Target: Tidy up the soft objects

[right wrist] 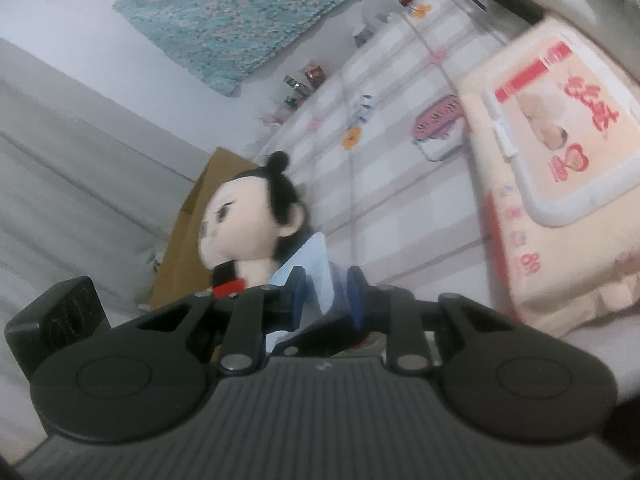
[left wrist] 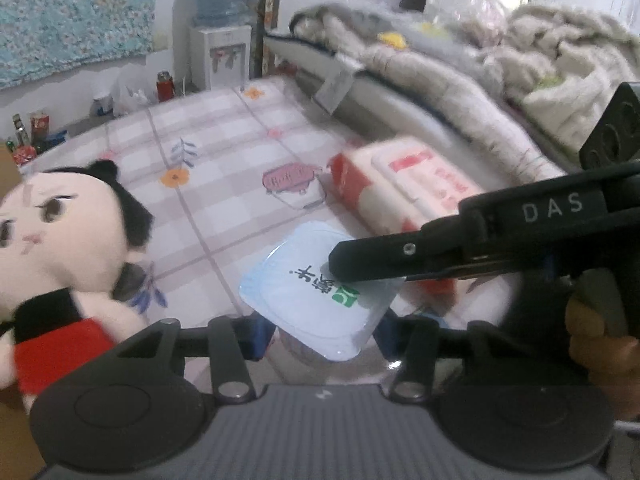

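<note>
A light-blue soft pack point(left wrist: 320, 300) with a foil-like top is held by both grippers over the checked bedsheet. My left gripper point(left wrist: 320, 336) is shut on its lower body. My right gripper point(right wrist: 326, 294) is shut on the pack's edge point(right wrist: 316, 276); its finger point(left wrist: 372, 260) reaches in from the right in the left wrist view. A plush doll point(left wrist: 60, 248) with black hair and red top lies at the left; it also shows in the right wrist view point(right wrist: 248, 220). A pink wet-wipes pack point(left wrist: 400, 188) lies to the right, also in the right wrist view point(right wrist: 552, 168).
Grey blankets and pillows point(left wrist: 460, 60) are heaped at the back right. A cardboard box point(right wrist: 188, 240) stands by the bed behind the doll. A water dispenser point(left wrist: 222, 24) and bottles point(left wrist: 32, 132) stand beyond the bed's far edge.
</note>
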Available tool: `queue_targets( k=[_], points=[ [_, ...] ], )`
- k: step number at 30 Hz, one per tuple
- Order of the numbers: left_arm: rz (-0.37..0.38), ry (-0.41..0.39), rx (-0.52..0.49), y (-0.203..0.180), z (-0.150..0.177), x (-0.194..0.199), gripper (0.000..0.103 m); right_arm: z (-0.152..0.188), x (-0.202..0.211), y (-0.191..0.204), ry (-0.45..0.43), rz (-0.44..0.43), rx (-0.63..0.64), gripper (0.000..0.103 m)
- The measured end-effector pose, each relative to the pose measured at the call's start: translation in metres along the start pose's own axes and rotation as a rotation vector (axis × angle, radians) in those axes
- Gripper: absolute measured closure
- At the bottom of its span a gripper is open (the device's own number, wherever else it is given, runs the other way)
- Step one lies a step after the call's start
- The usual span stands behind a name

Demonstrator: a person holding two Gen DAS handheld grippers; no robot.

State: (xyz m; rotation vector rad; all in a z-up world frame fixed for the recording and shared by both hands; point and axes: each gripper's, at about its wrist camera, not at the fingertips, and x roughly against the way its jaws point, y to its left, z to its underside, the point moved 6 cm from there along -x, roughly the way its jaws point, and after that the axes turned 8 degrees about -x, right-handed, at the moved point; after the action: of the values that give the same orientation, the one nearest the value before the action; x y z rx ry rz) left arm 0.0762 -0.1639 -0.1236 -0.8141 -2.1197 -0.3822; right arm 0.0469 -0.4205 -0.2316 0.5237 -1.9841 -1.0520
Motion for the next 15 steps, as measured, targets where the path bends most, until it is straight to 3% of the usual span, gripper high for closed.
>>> queue_targets(
  k=[6,15],
  points=[
    [-0.033,-0.091,0.072,0.016,0.001,0.078,0.052,0.014,0.014,0.079,0.039,-0.048,0.145,0.082],
    [-0.23,-0.245,0.218,0.095,0.008,0.207,0.052,0.028,-0.032,0.235,0.159,-0.225,0.404,0.082]
  ],
)
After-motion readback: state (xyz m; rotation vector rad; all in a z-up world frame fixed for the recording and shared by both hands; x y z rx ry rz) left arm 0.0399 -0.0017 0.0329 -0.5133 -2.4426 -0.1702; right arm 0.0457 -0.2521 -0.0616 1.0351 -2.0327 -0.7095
